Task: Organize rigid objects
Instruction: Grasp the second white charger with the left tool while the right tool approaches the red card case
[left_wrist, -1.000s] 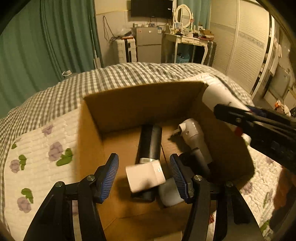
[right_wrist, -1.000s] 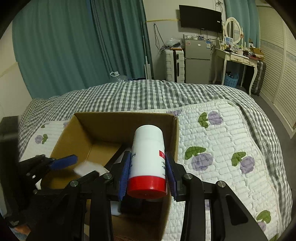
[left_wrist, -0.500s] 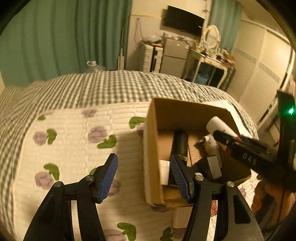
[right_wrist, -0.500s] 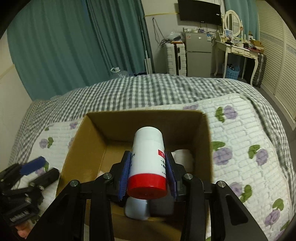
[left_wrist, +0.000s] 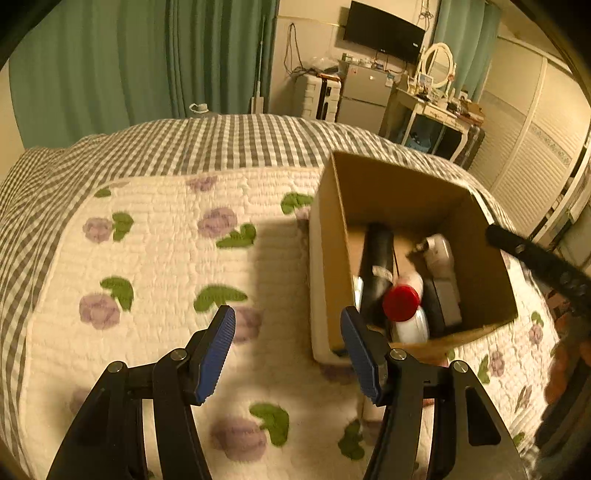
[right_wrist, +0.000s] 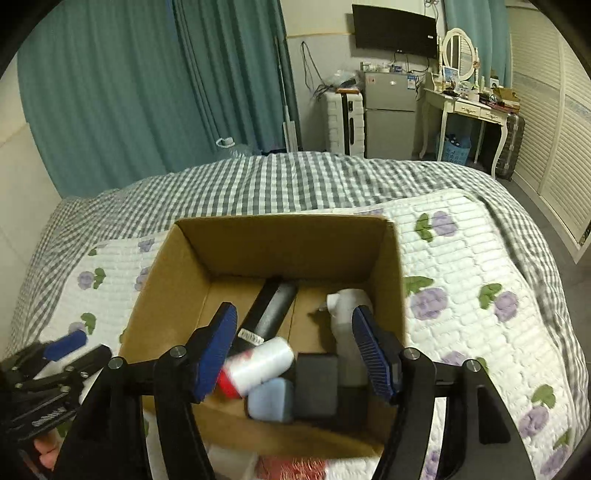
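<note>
The right hand-held gripper (right_wrist: 293, 354) has spread open, dropping the red-capped bottle (right_wrist: 255, 365) into the box (right_wrist: 280, 236).

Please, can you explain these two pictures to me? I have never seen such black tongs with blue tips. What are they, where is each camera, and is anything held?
They are two hand-held grippers, one in each hand of a person, not a robot arm. Each carries a camera looking forward along its fingers.

The left gripper is open and empty above the flowered white quilt. The right gripper is open above the brown cardboard box.

In the box lie a white bottle with a red cap, a black cylinder, a white plastic device, a light blue block and a black block. Nothing is held.
</note>
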